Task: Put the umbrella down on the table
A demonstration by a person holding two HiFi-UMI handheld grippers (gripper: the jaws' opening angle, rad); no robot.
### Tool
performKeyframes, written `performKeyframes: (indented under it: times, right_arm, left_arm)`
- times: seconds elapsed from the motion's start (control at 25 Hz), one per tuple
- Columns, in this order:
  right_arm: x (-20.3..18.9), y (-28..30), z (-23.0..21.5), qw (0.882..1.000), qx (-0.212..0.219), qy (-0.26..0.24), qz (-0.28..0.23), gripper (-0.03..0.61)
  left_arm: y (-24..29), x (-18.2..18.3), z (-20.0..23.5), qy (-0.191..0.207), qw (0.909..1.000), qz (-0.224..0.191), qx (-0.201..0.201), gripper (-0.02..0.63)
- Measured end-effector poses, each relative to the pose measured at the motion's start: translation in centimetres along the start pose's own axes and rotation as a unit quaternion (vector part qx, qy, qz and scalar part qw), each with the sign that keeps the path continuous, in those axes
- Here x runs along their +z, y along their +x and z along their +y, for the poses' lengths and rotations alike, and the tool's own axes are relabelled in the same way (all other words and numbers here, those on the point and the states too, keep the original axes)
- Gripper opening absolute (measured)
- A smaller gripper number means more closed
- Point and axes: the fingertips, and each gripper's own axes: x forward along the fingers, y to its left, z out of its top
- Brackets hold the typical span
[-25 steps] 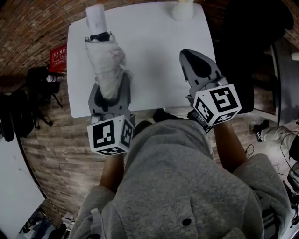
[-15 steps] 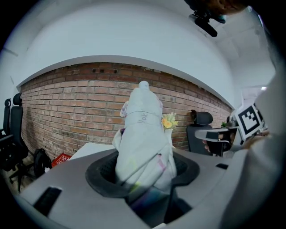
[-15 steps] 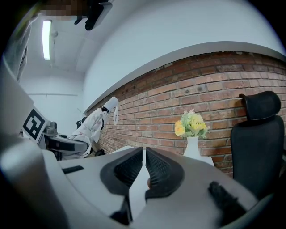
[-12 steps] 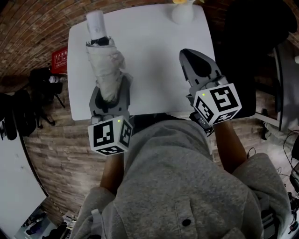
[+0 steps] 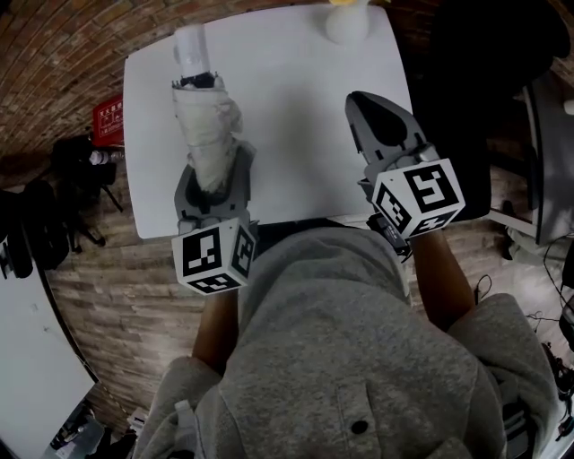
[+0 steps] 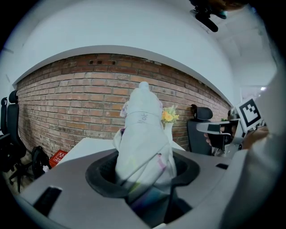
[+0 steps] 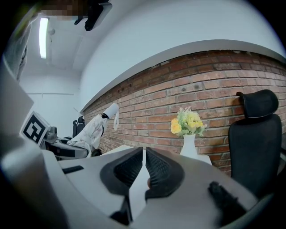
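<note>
– Jaws first: our left gripper [image 5: 215, 168] clamps the folded umbrella [image 5: 205, 125]; our right gripper [image 5: 365, 102] is closed on nothing.
– Room around us?
– We hold the umbrella above the table [image 5: 296, 134], near its left edge. Bare top between our grippers; vase [image 5: 345, 23] at the far edge.

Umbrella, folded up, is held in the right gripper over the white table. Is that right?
Not quite. The folded umbrella is held in the left gripper, not the right gripper. The left gripper view shows its jaws closed on the umbrella, and the head view shows it over the white table.
</note>
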Motion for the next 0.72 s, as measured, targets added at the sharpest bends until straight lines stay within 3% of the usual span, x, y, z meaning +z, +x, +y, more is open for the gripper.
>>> performKeyframes:
  times: [0.72]
  right_arm:
    - [-1.7,1.4,0.6,1.0,0.008,0.0,0.022,0.035]
  left_arm:
    - [0.9,-3.1,1.1,-0.017,0.9993,0.035,0.003,0.252]
